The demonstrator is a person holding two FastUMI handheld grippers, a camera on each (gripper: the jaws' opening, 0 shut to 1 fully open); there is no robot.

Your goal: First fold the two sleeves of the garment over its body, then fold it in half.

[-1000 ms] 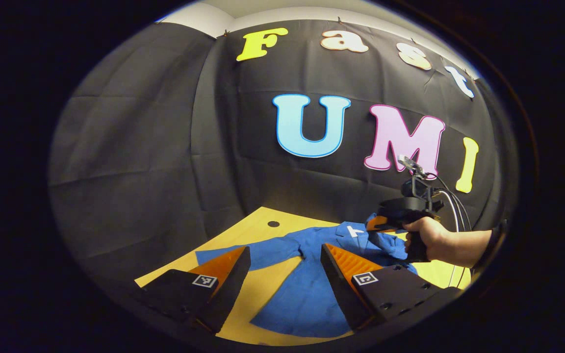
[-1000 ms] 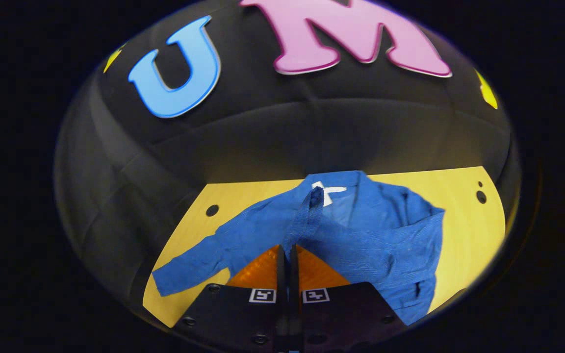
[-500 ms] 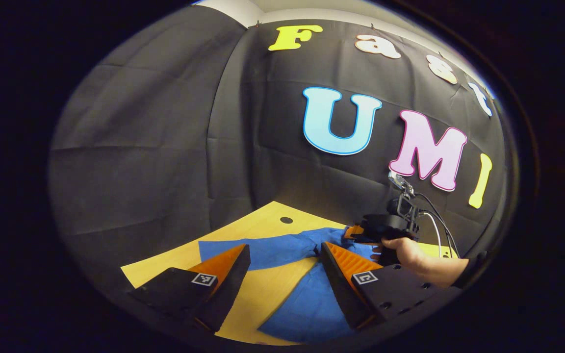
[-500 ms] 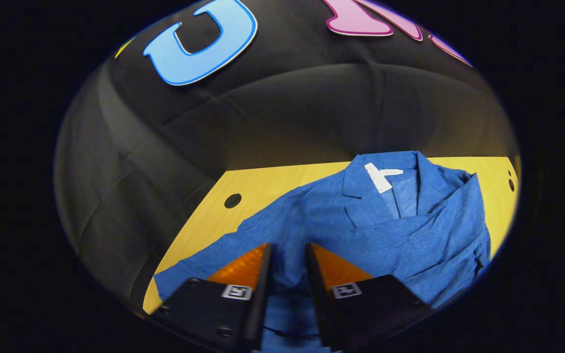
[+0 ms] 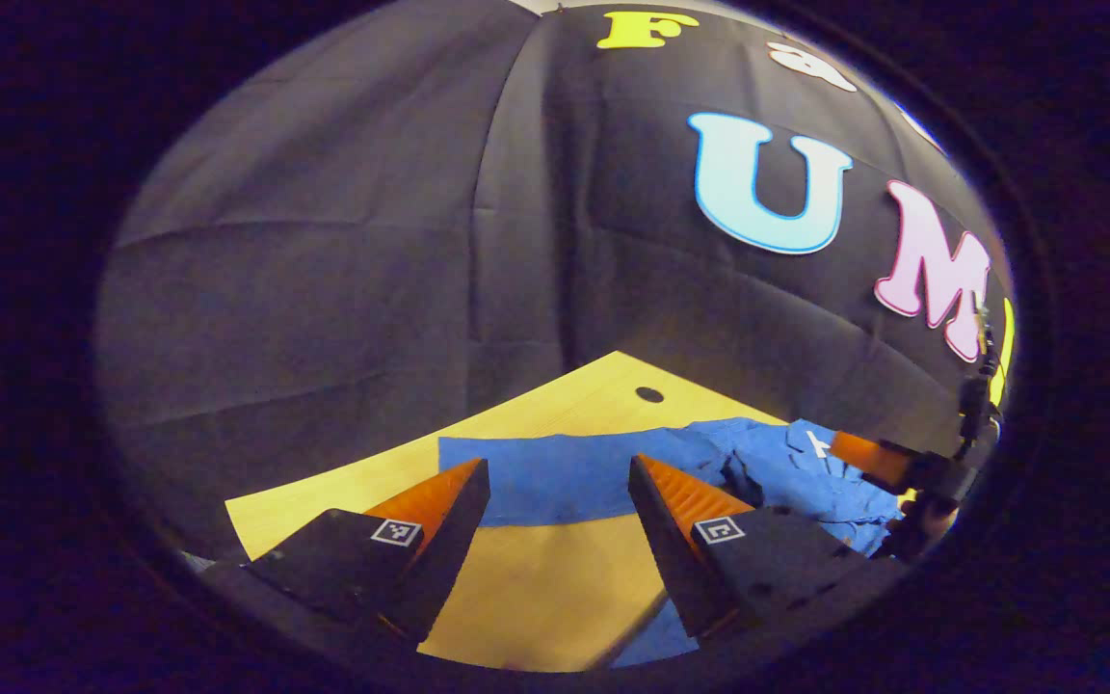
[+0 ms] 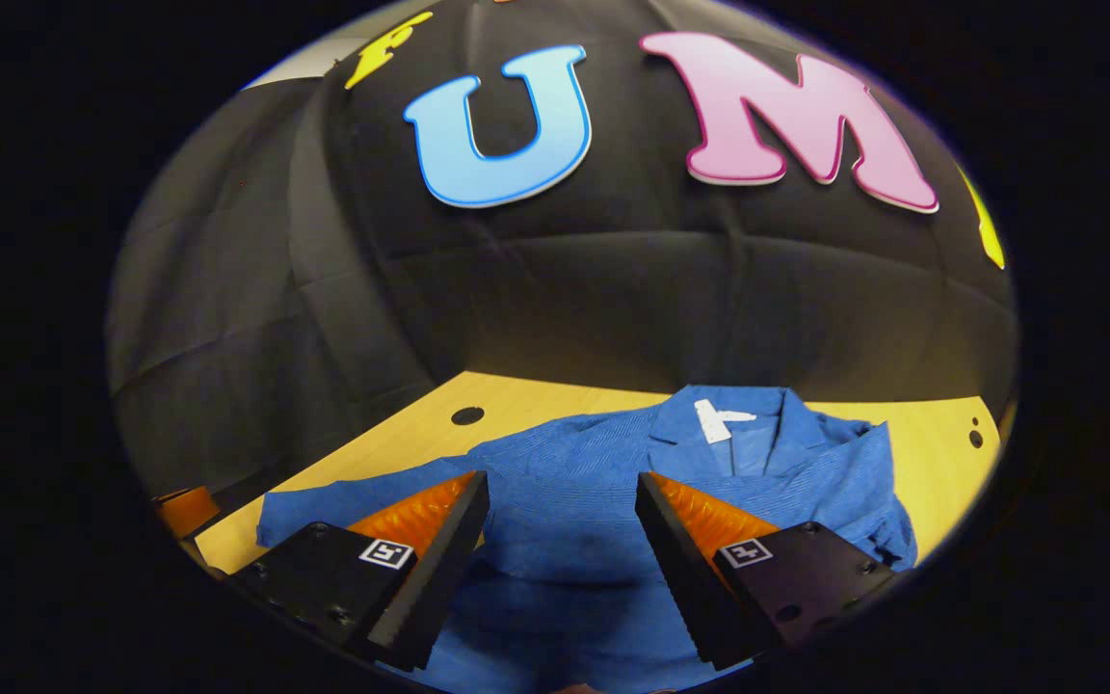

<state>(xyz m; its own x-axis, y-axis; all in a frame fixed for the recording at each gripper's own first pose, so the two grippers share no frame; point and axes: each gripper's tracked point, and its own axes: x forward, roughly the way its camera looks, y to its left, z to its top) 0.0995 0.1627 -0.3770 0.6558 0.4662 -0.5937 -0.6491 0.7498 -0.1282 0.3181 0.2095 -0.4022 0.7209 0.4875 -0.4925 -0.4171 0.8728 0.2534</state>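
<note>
A blue jacket (image 6: 565, 525) lies flat on the yellow table (image 6: 555, 400), collar and white label (image 6: 724, 420) toward the booth wall. One sleeve (image 6: 806, 501) is folded across the body. The other sleeve (image 5: 545, 470) stretches straight out to the side. My right gripper (image 6: 562, 482) hovers open just above the jacket's body with nothing between its fingers. Open as well, my left gripper (image 5: 557, 470) hangs over the table in front of the outstretched sleeve. In the left gripper view the right gripper (image 5: 856, 451) stands over the crumpled body (image 5: 806, 477) at the far right.
The table (image 5: 555, 588) has a round hole (image 5: 649, 394) near its back edge; two more holes (image 6: 467, 415) (image 6: 974, 439) sit near its corners. Black cloth walls close the booth behind and at the left. Bare wood lies in front of the outstretched sleeve.
The right gripper carried a sleeve over the body, opened, let it go and drew back. The left gripper swung left until the outstretched sleeve lay ahead of it.
</note>
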